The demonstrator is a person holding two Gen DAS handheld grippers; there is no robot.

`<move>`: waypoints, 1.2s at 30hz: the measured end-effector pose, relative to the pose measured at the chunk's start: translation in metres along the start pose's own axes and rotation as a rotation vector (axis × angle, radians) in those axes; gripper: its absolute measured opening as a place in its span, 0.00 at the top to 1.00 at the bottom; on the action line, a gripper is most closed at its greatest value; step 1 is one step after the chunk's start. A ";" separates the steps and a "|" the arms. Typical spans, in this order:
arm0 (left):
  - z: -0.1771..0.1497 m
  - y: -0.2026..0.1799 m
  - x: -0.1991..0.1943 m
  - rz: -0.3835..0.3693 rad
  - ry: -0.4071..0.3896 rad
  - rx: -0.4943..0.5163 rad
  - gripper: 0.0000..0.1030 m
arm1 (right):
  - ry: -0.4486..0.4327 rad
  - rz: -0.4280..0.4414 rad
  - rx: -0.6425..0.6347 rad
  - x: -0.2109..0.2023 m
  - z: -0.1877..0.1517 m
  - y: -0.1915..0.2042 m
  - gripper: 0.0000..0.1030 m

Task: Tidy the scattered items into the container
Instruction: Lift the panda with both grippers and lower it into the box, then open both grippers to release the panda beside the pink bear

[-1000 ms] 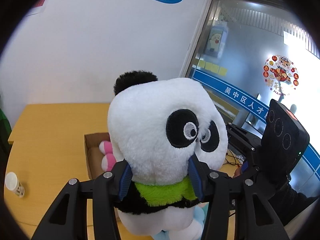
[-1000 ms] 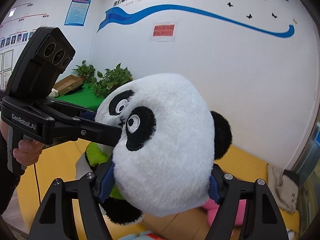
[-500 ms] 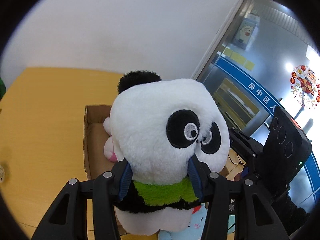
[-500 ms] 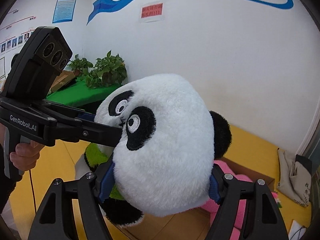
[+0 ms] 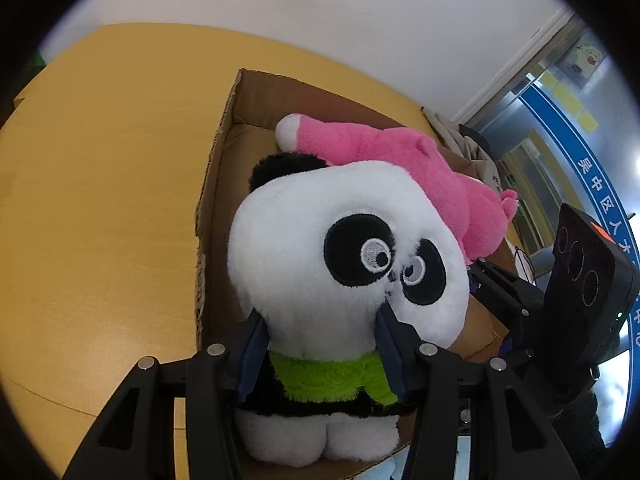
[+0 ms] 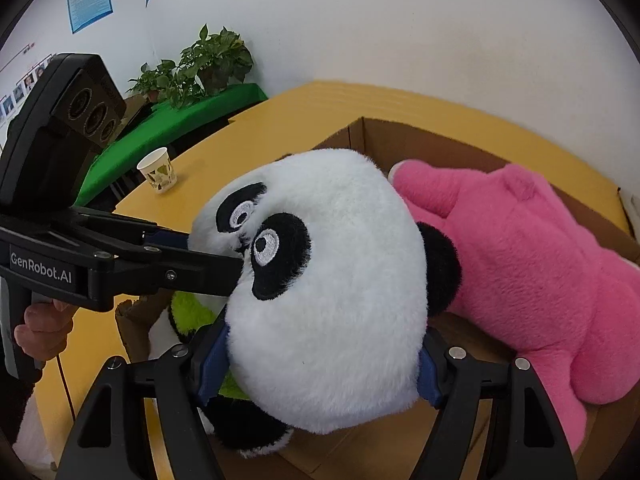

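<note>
A plush panda (image 5: 304,248) with a green collar is held by both grippers above an open cardboard box (image 5: 240,92). My left gripper (image 5: 320,344) is shut on its neck. My right gripper (image 6: 320,364) is shut on its head (image 6: 340,300). A pink plush toy (image 5: 420,160) lies inside the box behind the panda; it also shows in the right wrist view (image 6: 520,264). The box wall (image 6: 420,136) shows behind it. The left gripper's body (image 6: 80,256) reaches in from the left in the right wrist view.
The box stands on a yellow wooden table (image 5: 100,180). A paper cup (image 6: 158,170) stands on the table near its far edge. Potted plants (image 6: 192,68) on a green cloth stand beyond. A bag (image 5: 464,140) lies behind the box.
Both grippers have tilted downward with the panda and brought it over the box. The pink toy and box interior now fill more of both views.
</note>
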State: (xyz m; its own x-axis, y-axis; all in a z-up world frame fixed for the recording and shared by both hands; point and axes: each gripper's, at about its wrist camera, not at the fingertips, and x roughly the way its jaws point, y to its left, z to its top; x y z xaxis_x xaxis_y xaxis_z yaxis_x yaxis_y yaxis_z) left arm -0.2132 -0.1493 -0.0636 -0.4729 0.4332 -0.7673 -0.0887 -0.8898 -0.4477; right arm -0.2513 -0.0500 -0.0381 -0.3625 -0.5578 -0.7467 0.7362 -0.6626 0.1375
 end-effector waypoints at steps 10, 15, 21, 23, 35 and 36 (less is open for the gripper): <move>-0.002 -0.030 -0.037 0.081 -0.111 -0.001 0.52 | -0.024 -0.083 0.006 -0.024 -0.004 0.002 0.09; -0.014 -0.074 -0.103 0.172 -0.270 0.103 0.38 | -0.134 -0.131 -0.013 -0.097 0.001 0.018 0.01; -0.065 -0.143 -0.180 0.340 -0.548 0.219 0.20 | -0.346 -0.323 -0.109 -0.224 -0.031 0.062 0.00; -0.089 -0.155 -0.187 0.404 -0.590 0.216 0.20 | -0.383 -0.395 -0.059 -0.253 -0.054 0.070 0.00; -0.160 -0.202 -0.152 0.328 -0.533 0.278 0.20 | -0.314 -0.573 0.187 -0.289 -0.142 0.045 0.00; -0.159 -0.204 -0.151 0.316 -0.526 0.284 0.20 | -0.316 -0.566 0.195 -0.292 -0.144 0.043 0.00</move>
State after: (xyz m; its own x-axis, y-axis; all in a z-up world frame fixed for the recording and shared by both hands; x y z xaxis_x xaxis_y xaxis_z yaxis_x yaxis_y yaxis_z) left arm 0.0158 -0.0102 0.0701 -0.8714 0.0820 -0.4836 -0.0689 -0.9966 -0.0450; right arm -0.0321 0.1562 0.0920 -0.8336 -0.1978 -0.5157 0.2777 -0.9572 -0.0818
